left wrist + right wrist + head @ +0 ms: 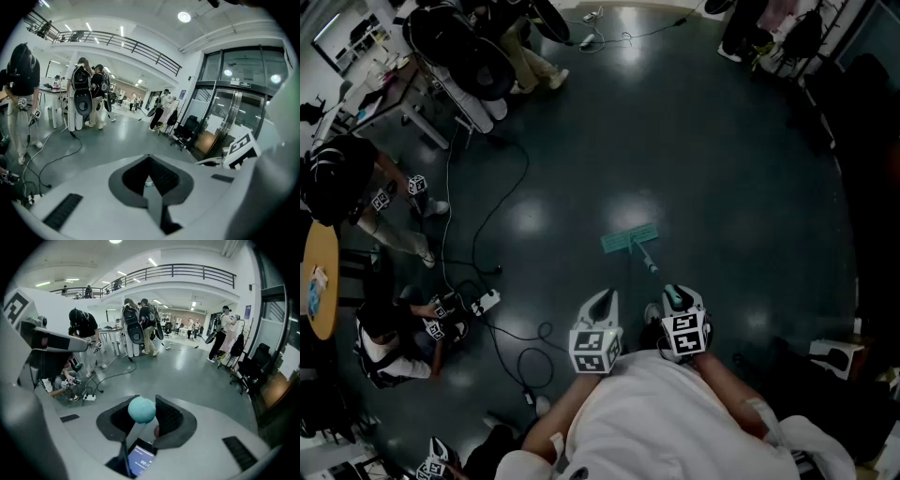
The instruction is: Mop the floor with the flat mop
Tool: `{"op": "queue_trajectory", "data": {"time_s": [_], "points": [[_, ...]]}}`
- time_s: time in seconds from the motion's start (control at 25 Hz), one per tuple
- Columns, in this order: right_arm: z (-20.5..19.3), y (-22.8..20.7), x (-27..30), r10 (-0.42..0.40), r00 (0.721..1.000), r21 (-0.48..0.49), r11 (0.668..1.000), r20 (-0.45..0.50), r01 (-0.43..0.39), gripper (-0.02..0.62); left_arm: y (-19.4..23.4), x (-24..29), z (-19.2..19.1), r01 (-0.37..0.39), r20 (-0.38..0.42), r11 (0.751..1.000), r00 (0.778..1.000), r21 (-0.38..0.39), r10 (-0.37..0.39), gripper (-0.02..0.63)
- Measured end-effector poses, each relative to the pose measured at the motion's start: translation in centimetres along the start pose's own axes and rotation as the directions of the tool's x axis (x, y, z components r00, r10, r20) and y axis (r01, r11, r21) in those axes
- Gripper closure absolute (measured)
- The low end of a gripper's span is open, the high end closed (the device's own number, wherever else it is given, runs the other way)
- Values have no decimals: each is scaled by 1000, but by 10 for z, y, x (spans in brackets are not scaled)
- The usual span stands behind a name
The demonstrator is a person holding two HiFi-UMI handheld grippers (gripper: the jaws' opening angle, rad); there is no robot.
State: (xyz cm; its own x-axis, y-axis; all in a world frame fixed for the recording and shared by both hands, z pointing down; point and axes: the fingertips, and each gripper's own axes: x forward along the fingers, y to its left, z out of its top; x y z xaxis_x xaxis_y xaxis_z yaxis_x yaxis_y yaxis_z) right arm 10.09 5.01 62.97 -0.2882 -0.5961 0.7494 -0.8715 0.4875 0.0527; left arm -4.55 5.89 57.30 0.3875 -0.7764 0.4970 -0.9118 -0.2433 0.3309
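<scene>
The flat mop has a teal head [628, 240] lying flat on the dark grey floor ahead of me. Its thin handle [648, 262] runs back to my right gripper [675, 298], which is shut on it. In the right gripper view the handle's round teal end [142, 409] sticks up between the black pads of that gripper [146, 399]. My left gripper [602, 302] hangs to the left of the handle, clear of it. Its white fingers meet at the tips and hold nothing, and the left gripper view [149, 157] shows the same.
Black cables [502, 202] and a power strip [486, 302] trail over the floor at the left. People stand and crouch there [389, 342] by a round wooden table [319, 281]. More people [525, 56] and dark chairs line the far edge. Dark gear [834, 356] sits at the right.
</scene>
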Motion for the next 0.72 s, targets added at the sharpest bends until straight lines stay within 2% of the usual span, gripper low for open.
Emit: {"op": "queue_trajectory", "data": {"time_s": [0.48, 0.6, 0.72], "points": [[-19, 0, -3, 12, 1000, 2, 1000, 2, -12, 483, -7, -2, -6, -14, 13, 1000, 1000, 18, 13, 601], [-26, -3, -8, 4, 1000, 1, 1000, -9, -4, 483, -4, -4, -1, -33, 28, 999, 999, 38, 32, 601], [-30, -8, -12, -4, 1000, 8, 1000, -5, 4, 483, 5, -4, 6, -57, 34, 998, 998, 17, 57, 601]]}}
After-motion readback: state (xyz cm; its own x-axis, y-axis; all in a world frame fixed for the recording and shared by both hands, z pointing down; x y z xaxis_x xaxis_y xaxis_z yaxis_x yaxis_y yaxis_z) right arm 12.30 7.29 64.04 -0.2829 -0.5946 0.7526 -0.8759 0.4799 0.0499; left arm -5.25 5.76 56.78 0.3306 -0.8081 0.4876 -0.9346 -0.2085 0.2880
